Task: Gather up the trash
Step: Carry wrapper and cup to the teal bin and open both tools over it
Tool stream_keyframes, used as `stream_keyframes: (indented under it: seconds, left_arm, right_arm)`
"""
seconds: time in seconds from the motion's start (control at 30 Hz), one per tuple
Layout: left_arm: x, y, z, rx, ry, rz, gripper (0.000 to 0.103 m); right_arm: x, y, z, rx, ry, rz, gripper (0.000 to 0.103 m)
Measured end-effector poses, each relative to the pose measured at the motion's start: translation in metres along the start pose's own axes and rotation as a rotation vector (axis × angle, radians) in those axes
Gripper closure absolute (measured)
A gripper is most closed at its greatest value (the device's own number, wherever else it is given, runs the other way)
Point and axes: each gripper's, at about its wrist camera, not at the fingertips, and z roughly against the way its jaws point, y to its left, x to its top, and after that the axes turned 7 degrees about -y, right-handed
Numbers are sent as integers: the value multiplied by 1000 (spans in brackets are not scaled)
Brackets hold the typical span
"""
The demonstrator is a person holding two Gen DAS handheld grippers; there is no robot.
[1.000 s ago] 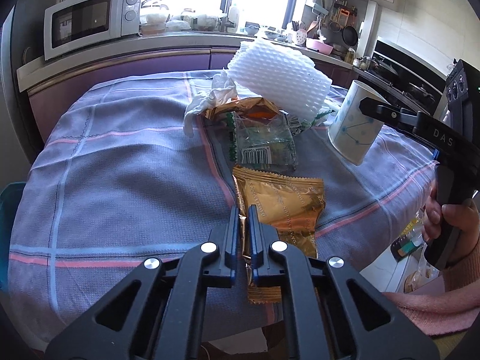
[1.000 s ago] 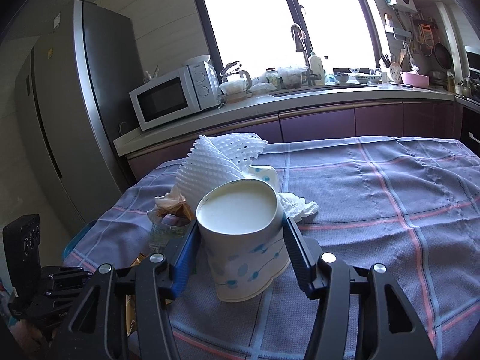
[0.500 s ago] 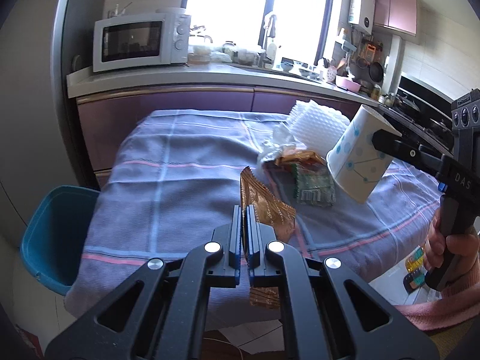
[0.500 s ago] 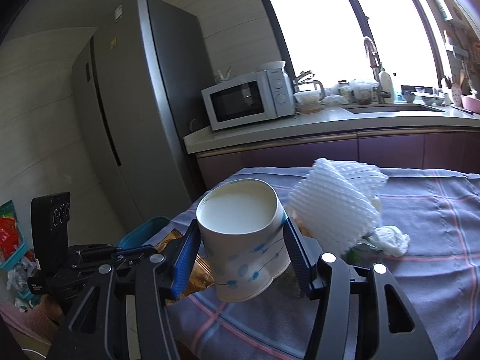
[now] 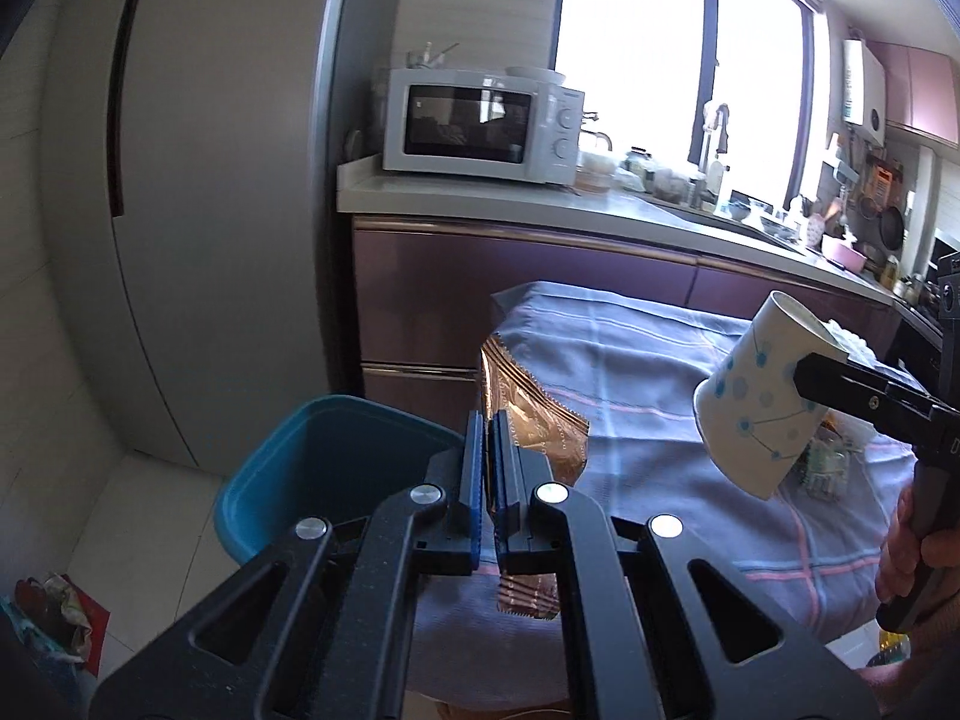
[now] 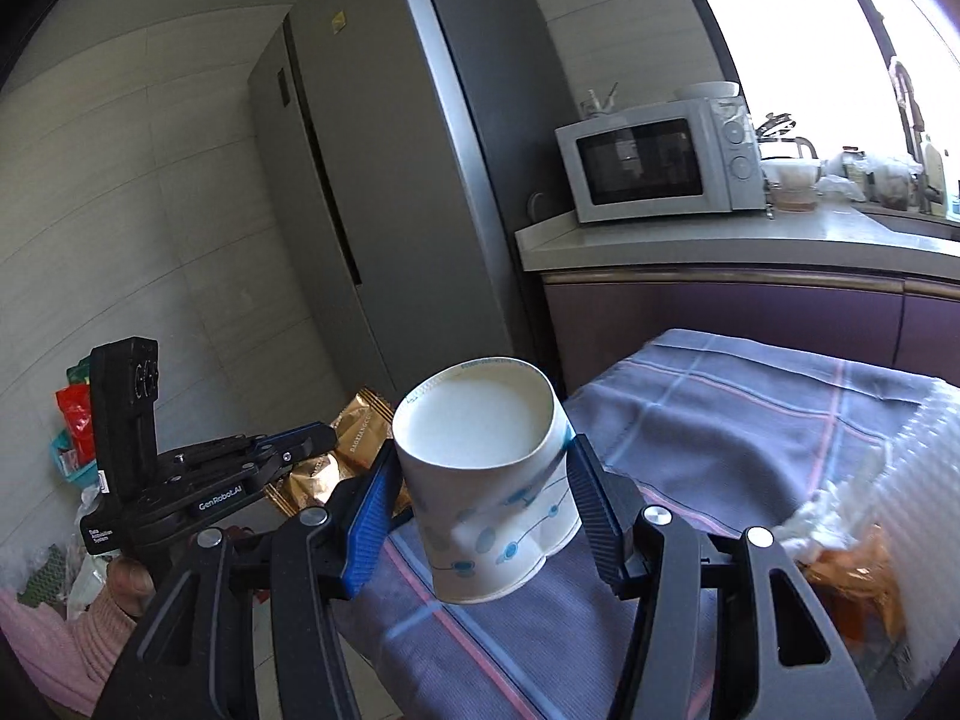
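Observation:
My left gripper [image 5: 493, 462] is shut on a gold snack wrapper [image 5: 528, 414] and holds it in the air at the table's left end, beside a blue bin [image 5: 324, 468] on the floor. The wrapper also shows in the right wrist view [image 6: 354, 426], held by the left gripper [image 6: 312, 441]. My right gripper [image 6: 486, 498] is shut on a white paper cup with blue dots [image 6: 486, 468], lifted over the table. The cup also shows in the left wrist view [image 5: 762, 402].
A table with a purple checked cloth [image 5: 648, 372] still carries white foam netting [image 6: 924, 480], tissue [image 6: 834, 510] and another orange wrapper [image 6: 864, 582]. A tall fridge [image 5: 168, 210], a counter with a microwave [image 5: 474, 126], and bags on the floor [image 5: 54, 606] surround it.
Both grippers have swung left with their loads, away from the trash pile. The blue bin has come closer in the left wrist view, and the fridge now fills the left side.

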Motion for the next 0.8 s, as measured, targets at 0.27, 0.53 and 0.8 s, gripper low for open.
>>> stream_keyframes:
  seconds: [0.27, 0.53, 0.8]
  left_arm:
    - [1, 68, -33, 149, 41, 70, 99]
    - [-15, 104, -82, 205, 123, 111, 99]
    - [-36, 118, -127, 203, 208, 148, 97]
  right_arm:
    - [11, 25, -86, 137, 90, 9, 49]
    - [-4, 45, -161, 167, 243, 0, 49]
    - [-26, 49, -207, 104, 383, -6, 48]
